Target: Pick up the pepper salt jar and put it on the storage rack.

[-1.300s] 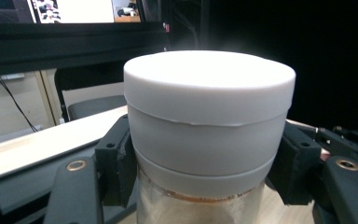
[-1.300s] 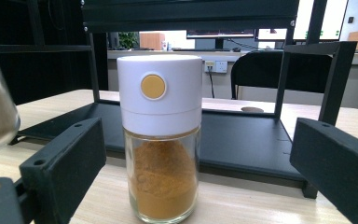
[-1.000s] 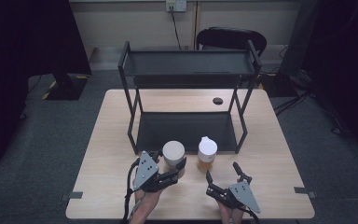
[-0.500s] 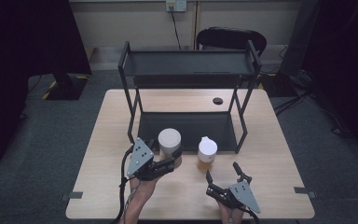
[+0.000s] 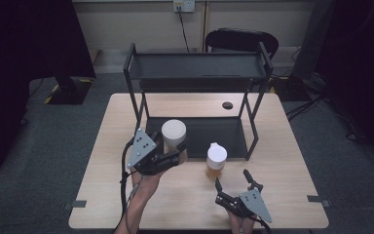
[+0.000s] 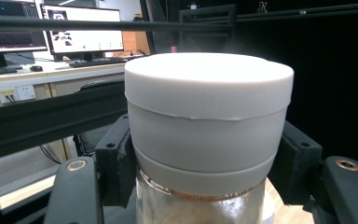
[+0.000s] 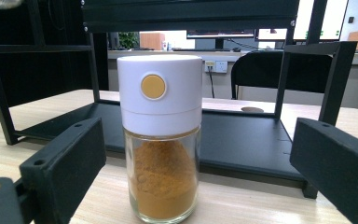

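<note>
Near bench edge: right claw (image 5: 233,187) rests low, jaws spread wide and empty, aimed at the spice jar (image 5: 216,159) standing on the bench just before the black rack (image 5: 197,68). Left of it, the left claw (image 5: 175,153) is clamped on the white-capped jar (image 5: 174,135), held clear of the bench at the rack's front edge, forearm angled in from below. Judgement: keep the jar upright and raise it clear of the upper shelf rail before advancing.

Two jars (image 5: 174,135) (image 5: 216,161) before rack (image 5: 197,66) — seemingly.
</note>
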Demonstrator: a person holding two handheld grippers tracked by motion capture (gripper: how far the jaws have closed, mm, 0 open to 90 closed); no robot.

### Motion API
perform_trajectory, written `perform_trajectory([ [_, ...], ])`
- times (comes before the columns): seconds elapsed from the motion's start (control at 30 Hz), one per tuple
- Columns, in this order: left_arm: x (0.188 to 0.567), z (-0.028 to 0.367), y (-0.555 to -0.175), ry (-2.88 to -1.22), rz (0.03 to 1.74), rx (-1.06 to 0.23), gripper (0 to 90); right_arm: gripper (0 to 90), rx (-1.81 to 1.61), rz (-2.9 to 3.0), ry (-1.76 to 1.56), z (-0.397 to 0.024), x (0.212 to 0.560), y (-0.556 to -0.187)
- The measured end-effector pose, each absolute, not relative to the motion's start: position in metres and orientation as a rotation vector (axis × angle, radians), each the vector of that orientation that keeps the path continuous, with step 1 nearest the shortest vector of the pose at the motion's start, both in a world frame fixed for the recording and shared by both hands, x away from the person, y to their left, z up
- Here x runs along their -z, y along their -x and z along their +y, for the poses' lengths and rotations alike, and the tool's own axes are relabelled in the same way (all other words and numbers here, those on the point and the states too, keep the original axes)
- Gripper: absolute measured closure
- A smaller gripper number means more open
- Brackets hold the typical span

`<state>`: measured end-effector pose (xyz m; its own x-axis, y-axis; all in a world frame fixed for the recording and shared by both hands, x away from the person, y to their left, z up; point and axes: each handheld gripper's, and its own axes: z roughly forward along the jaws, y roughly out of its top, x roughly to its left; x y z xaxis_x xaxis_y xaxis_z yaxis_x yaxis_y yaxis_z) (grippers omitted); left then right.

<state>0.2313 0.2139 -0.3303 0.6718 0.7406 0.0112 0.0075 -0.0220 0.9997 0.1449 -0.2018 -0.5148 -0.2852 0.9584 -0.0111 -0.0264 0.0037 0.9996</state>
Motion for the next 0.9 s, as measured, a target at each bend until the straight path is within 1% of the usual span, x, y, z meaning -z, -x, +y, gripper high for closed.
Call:
perform_trajectory([
  [0.4, 0.298, 0.211, -0.248, -1.458, 0.676, -0.655, 35.4, 2.1, -1.426, 1.403, -1.033, -0.202, 0.515, -0.145],
  [0.9, 0.25, 0.208, -0.269, -1.453, 0.671, -0.704, 35.4, 2.1, -1.425, 1.403, -1.032, -0.202, 0.515, -0.145],
])
